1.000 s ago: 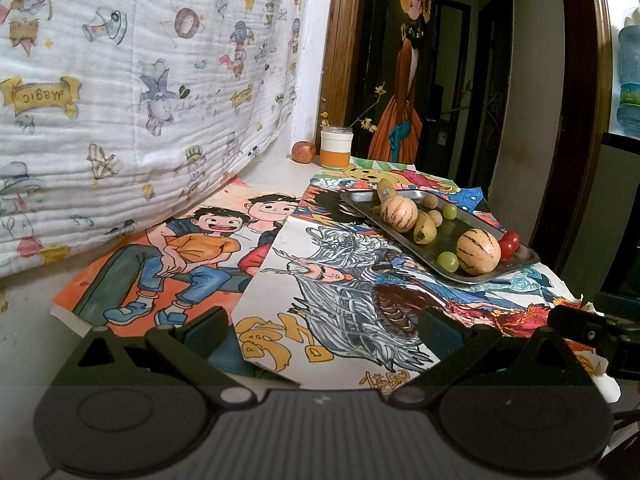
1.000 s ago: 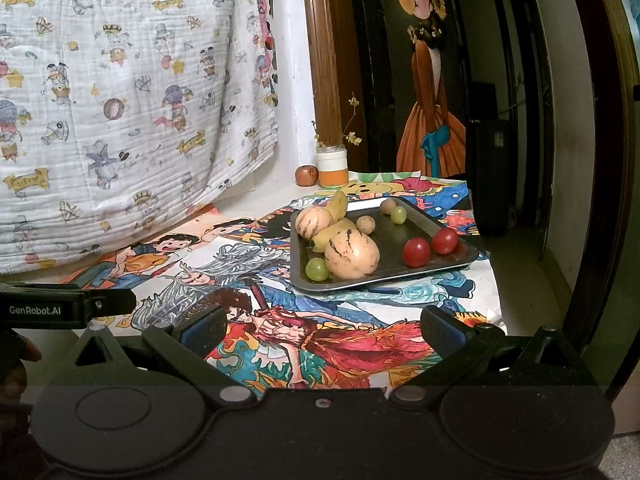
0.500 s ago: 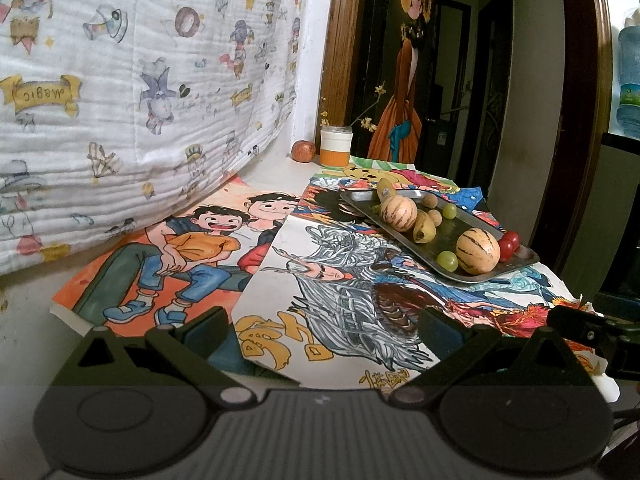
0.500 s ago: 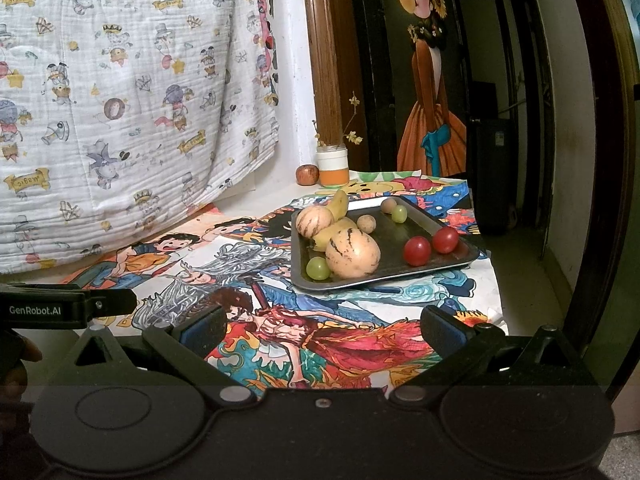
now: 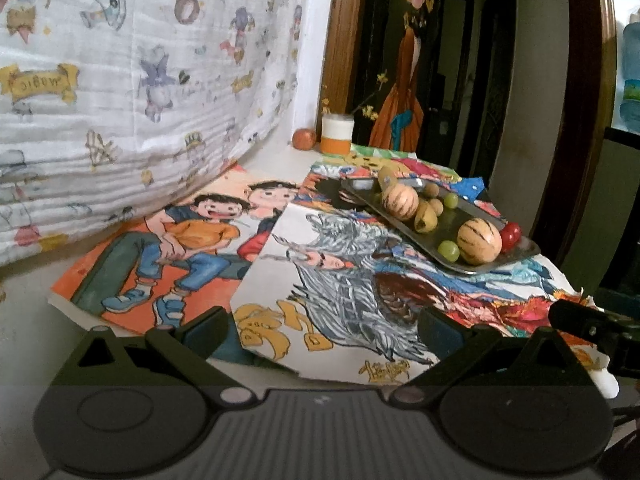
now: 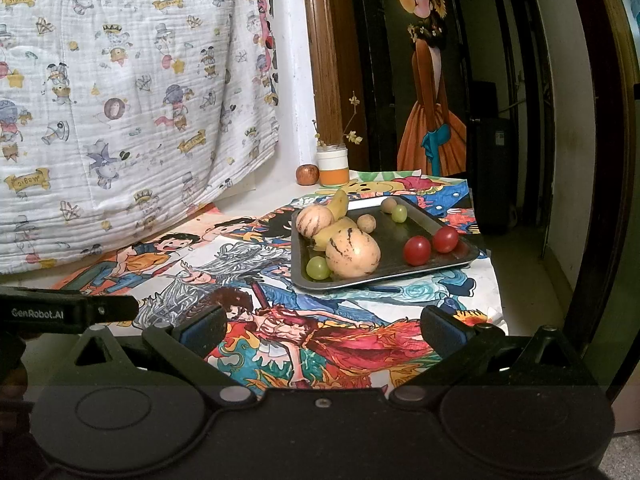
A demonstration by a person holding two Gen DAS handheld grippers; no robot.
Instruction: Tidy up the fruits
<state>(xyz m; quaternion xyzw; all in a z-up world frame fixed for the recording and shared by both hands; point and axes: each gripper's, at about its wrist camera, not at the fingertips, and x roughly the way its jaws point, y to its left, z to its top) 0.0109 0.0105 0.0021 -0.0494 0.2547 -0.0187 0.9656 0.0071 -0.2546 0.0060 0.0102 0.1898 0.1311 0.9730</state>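
Observation:
A dark metal tray (image 6: 416, 224) lies on the picture-covered table and holds several fruits: two striped pepino melons (image 6: 353, 253), yellow bananas (image 6: 338, 204), green grapes (image 6: 318, 267), two red cherry tomatoes (image 6: 417, 250) and small brown longans (image 6: 366, 223). The tray also shows in the left wrist view (image 5: 460, 216) at the right. My left gripper (image 5: 322, 326) is open and empty, low over the drawings, well short of the tray. My right gripper (image 6: 322, 326) is open and empty, in front of the tray.
A white and orange jar (image 6: 333, 166) with dried flowers and a reddish apple (image 6: 307, 174) stand at the back by the wall. A printed cloth (image 6: 120, 80) hangs on the left. The table edge drops off at the right (image 6: 498, 300).

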